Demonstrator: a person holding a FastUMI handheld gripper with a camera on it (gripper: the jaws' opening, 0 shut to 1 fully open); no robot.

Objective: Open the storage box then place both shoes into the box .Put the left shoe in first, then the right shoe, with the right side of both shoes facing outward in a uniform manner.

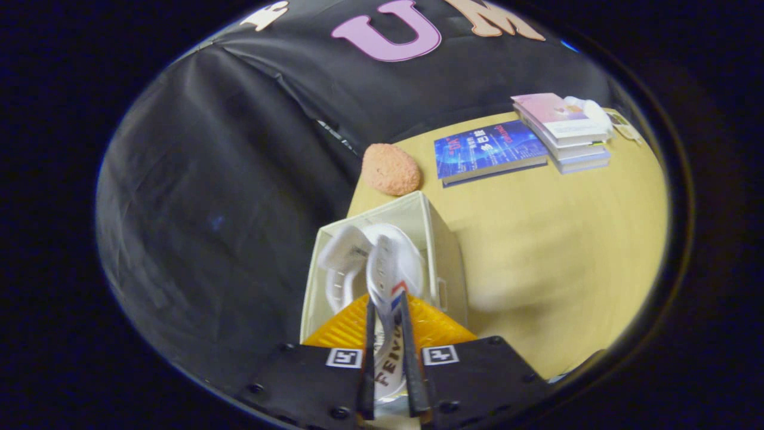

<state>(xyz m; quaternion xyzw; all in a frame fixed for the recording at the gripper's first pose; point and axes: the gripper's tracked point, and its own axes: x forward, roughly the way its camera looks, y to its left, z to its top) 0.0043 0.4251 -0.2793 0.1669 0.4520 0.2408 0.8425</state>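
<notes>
The black cloth wall is seen at the left, close behind the open storage box, which stands at the left edge of the table. A first white shoe is already lodged inside the box, against its left wall. Just right of it, a second white shoe is gripped by the tool, both fingers pressed on its sides, its far end already within the box mouth.

A jam is judged possible: little room remains beside the first shoe, so the held shoe could catch on it or on the rim. The light box could also be pushed toward the table's left edge. An early release might let the shoe tip and face the wrong way.

On the held shoe, between the fingers, letters resembling "FEIVU" are partly readable. Farther right, beyond the box, an orange sponge-like lump, a blue book and a stack of books are seen; their printing cannot be read.
</notes>
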